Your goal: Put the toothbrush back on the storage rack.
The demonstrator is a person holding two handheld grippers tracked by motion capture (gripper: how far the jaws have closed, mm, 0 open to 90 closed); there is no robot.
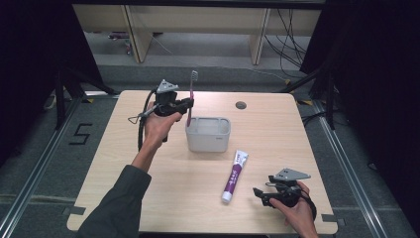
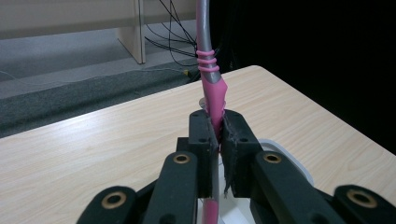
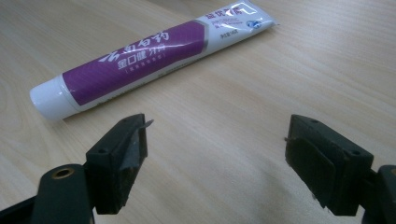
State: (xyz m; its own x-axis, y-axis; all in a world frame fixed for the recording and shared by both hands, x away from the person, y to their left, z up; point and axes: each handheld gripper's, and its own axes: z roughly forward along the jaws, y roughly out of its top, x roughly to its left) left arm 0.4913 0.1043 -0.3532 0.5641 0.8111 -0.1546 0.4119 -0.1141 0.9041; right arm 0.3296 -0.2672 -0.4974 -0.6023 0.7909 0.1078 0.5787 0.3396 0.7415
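The left gripper [image 1: 187, 104] is clamping a pink toothbrush [image 1: 190, 96] by its handle, pads pinched tight on the pink part, as the left gripper view shows up close [image 2: 215, 116]. The brush is standing upright, bristles at the top, lower end hanging just off the left wall of the grey holder [image 1: 208, 134], near its back left corner. Can't tell from up here if the tip is touching the rim or just hovering beside it. The holder is sitting a bit behind the middle of the table [image 1: 148, 168], open side up.

The right gripper [image 1: 258, 194] is resting near the front right corner of the table, jaws spread wide with nothing between them, only bare wood [image 3: 215, 154]. It's pointing left, toward the cap end of a purple and white toothpaste [image 1: 235, 176], which is lying flat just beside it without touching. The tube is running from near the front edge back toward the holder, cap end closest to the person. A small round grommet [image 1: 240, 105] is sitting near the back edge.
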